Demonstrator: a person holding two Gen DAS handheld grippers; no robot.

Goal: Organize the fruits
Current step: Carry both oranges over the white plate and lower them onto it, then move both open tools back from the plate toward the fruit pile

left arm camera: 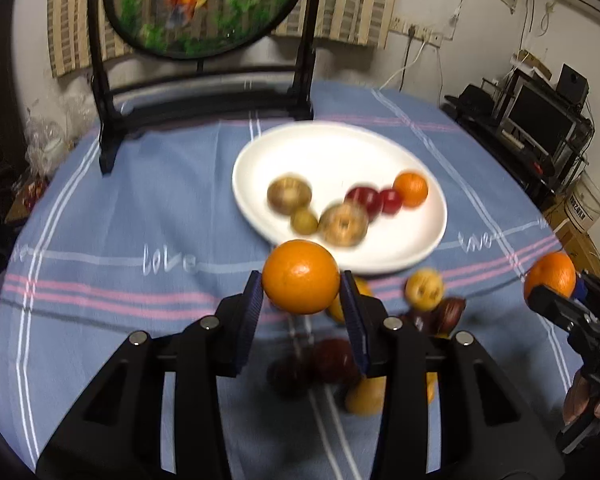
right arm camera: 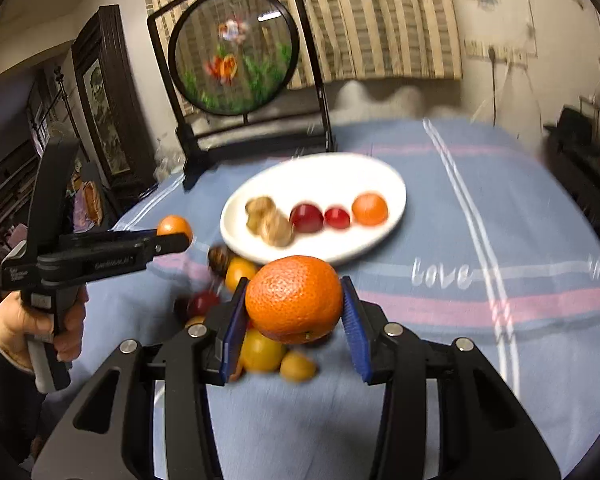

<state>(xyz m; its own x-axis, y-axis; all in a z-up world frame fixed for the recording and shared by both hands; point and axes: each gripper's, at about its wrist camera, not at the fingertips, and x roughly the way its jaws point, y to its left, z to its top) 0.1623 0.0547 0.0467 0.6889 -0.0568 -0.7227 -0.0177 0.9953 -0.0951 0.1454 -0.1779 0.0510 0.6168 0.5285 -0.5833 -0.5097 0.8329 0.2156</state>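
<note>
Each hand-held gripper, left (left arm camera: 301, 300) and right (right arm camera: 295, 312), clamps an orange (left arm camera: 301, 276) across its widest middle, firm, light, round and liable to roll.

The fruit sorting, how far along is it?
Partly done: the white plate already holds an orange, two red fruits and some brownish ones. The left gripper and right gripper each carry an orange. A small pile of loose fruit is left on the cloth.

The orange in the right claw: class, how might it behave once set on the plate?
The orange is round, so it would probably roll on the shallow white plate. Its pebbled peel likely grips the pads well. It looks firm, undented.
</note>
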